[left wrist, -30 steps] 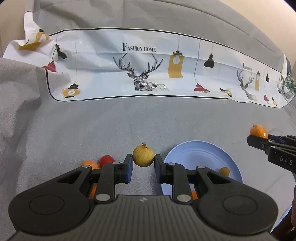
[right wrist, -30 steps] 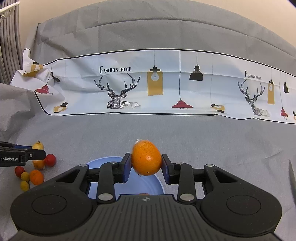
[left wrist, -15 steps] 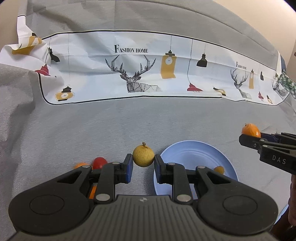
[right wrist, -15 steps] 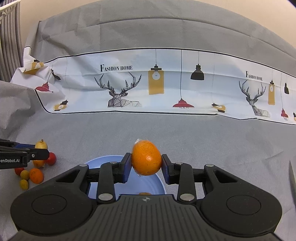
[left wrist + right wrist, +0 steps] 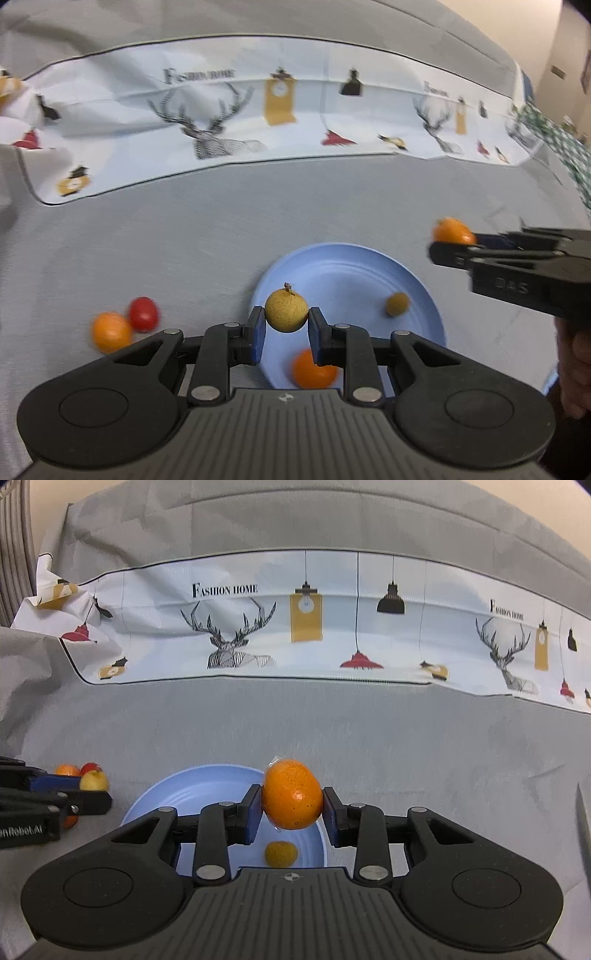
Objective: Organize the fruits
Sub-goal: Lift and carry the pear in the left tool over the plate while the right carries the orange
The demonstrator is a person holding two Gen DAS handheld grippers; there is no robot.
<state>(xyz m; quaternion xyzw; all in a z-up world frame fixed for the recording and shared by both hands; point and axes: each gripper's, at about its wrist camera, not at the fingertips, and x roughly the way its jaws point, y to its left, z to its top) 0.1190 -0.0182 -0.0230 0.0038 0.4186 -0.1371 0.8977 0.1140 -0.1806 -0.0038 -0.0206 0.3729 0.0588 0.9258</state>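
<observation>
From the left wrist, your left gripper held the small tan fruit by its middle, pads on either side. It looked light, firm and rough-skinned, unlikely to slip, and it hung over the near rim of the blue plate

From the right wrist, your right gripper was clamped on the orange across its widest part. Its glossy film wrap could slide, so you needed a gentle, even squeeze. It sat above the plate's right edge
</observation>
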